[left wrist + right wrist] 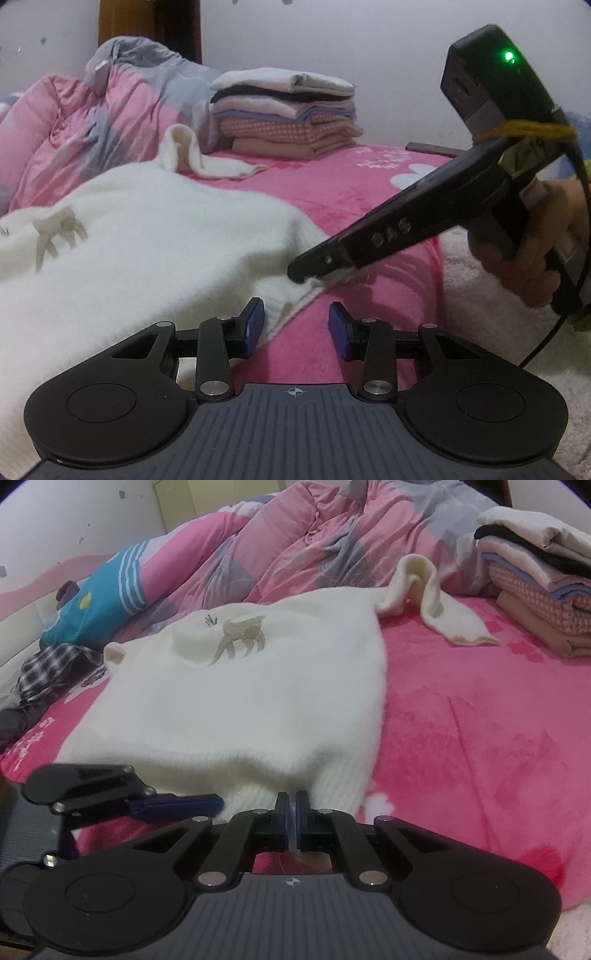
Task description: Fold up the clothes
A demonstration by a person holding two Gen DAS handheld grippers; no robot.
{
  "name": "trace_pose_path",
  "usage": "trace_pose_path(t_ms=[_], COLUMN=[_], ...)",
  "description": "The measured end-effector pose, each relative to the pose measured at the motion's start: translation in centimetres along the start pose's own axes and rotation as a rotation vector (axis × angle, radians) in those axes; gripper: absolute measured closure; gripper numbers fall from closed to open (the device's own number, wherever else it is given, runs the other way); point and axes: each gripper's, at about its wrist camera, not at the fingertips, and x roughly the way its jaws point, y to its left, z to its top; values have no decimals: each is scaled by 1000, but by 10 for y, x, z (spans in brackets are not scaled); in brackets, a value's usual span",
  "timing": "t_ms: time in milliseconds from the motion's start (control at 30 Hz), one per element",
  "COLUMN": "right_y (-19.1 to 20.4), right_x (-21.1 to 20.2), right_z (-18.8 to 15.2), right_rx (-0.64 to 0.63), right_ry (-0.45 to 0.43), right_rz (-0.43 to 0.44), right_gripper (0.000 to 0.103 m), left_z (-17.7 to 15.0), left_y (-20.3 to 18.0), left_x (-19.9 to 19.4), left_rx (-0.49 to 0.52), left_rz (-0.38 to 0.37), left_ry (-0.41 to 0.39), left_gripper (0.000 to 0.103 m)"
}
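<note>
A fluffy white sweater (236,709) with a tan deer on its chest lies flat on the pink bed sheet (480,720). One sleeve (424,602) trails toward the far right. My right gripper (293,812) is shut on the ribbed hem at the near edge. In the left wrist view the right gripper (306,271) comes in from the right, held by a hand (535,251), and pinches the hem corner. My left gripper (295,326) stands open just in front of that corner. The edge of the sweater (147,229) lies by the left pad (255,325), with no pad pressing on it.
A stack of folded clothes (288,114) sits at the back of the bed. A pink and grey quilt (295,535) is heaped behind the sweater. A blue striped pillow (103,594) and a plaid garment (48,668) lie at the left. A dark flat object (428,147) rests far right.
</note>
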Motion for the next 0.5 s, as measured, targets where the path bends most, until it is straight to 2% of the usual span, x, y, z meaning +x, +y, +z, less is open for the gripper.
trace_pose_path(t_ms=[133,233,333,433,500], right_y=[2,3,7,1,-8], right_x=[-15,-4,35,95,124], right_z=[27,57,83,103,121], right_rx=[-43,-83,-148,-156,-142], right_ry=[-31,-37,47,209,224], right_rz=[48,43,29,25,14], right_gripper=[99,100,100,103,103], left_z=[-4,-6,-7,-8,-8], left_y=[4,5,6,8,9], left_x=[0,0,0,1,0], left_rx=[-46,-69,-90,-110,-118], left_rz=[-16,-20,-25,-33,-38], left_ry=[-14,-23,-27,-27,-26], left_gripper=[65,65,65,65,65])
